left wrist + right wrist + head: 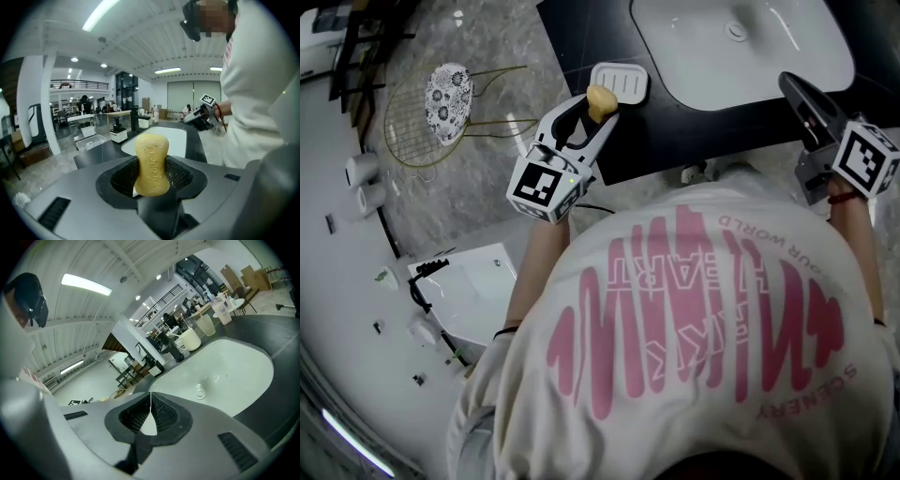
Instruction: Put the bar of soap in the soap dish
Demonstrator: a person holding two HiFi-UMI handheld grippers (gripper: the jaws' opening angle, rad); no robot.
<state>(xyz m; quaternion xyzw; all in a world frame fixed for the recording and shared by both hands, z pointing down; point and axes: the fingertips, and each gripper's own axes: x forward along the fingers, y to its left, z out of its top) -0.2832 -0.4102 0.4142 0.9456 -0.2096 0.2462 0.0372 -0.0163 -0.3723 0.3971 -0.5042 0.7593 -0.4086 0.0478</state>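
Open lab hall: mezzanine railing point(77, 85), workbenches point(117, 113), black counter point(581, 42) with white sink point(680, 52)

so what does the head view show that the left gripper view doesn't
Head view only: the white soap dish on the black counter, just past the bar of soap.

Left gripper view only: a close look at the left claw shut on the soap's two sides, plus the hall and ceiling lights.

Both: the yellow soap, the white sink and the right claw.
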